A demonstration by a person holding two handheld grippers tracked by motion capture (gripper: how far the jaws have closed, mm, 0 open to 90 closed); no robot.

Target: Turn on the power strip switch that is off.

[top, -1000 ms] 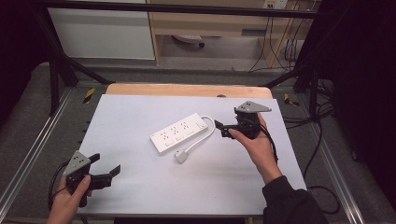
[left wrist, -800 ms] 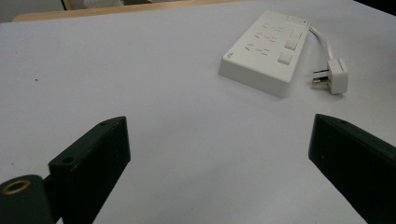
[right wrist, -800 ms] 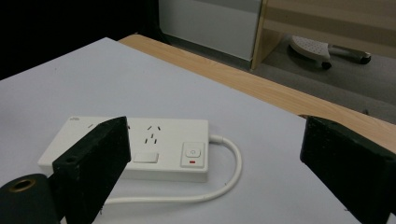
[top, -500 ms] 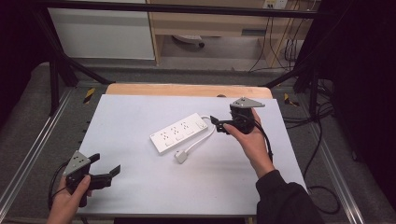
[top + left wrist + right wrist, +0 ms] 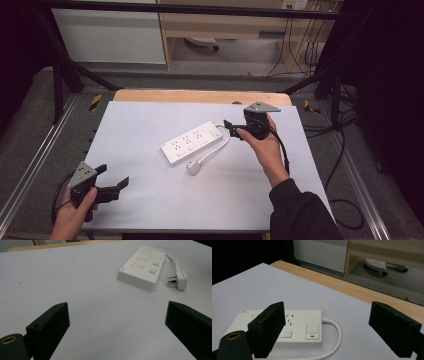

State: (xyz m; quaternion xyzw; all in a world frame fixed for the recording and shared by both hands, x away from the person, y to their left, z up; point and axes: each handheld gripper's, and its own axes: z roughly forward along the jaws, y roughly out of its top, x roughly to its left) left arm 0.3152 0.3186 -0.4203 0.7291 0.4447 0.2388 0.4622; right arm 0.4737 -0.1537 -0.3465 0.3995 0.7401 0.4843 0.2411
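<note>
Power strip (image 5: 192,143) lies mid-surface (image 5: 150,200), its cable end just ahead of the right claw (image 5: 231,128), whose wide jaws have just been narrowing, empty. Straddle that end squarely before squeezing; left claw (image 5: 112,176), well apart, gapes empty.

Right hand-held gripper (image 5: 332,332) is seen with jaws spread wide, recently narrowed slightly, nothing pressed between them. White power strip (image 5: 287,331) lies flat on the white desk (image 5: 249,285), partly behind the left jaw. Its white cable (image 5: 335,336) curves from the switch end. Desk's wooden far edge (image 5: 352,291) runs diagonally; a chair base (image 5: 384,265) stands on the floor beyond.
</note>
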